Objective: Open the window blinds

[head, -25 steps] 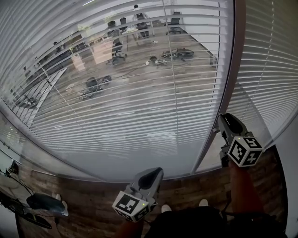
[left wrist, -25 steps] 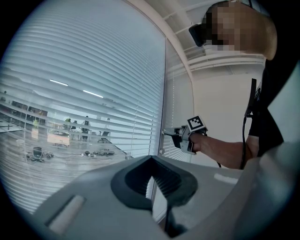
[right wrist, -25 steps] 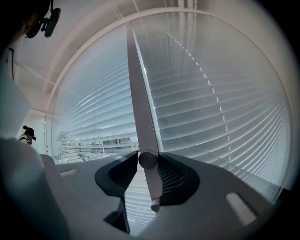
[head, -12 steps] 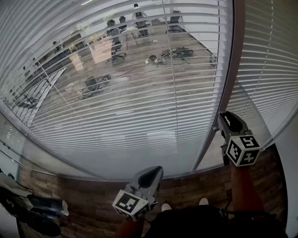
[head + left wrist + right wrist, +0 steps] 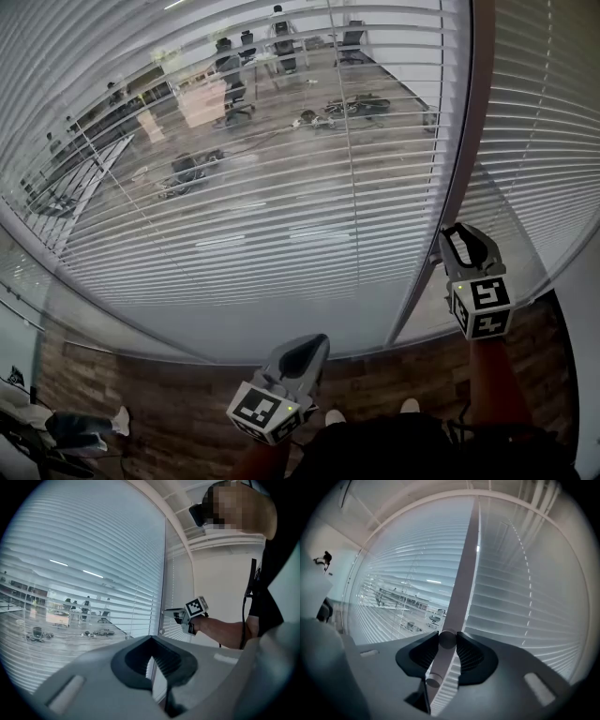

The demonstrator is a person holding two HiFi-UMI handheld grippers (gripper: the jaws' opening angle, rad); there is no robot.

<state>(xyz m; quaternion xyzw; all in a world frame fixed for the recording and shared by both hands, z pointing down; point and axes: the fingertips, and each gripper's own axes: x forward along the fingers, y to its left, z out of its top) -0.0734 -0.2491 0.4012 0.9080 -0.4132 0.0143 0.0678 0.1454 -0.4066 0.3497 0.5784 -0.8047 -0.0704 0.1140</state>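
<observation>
**Two grippers, only one at work**

Head view: the blinds [image 5: 262, 216] hang full-length over the window, with the room showing between the slats. The right gripper [image 5: 461, 242] is raised beside the window post [image 5: 457, 187], and the left gripper [image 5: 305, 352] sits low.

Left gripper view: its jaws are together on nothing, so it is probably just parked.

Right gripper view: the jaws have just been closing and now clamp the tilt wand [image 5: 446, 639], probably to twist the slats open.

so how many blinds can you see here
2: a wide blind left of the window post, and a narrower blind right of it. Others may be out of frame.
</observation>
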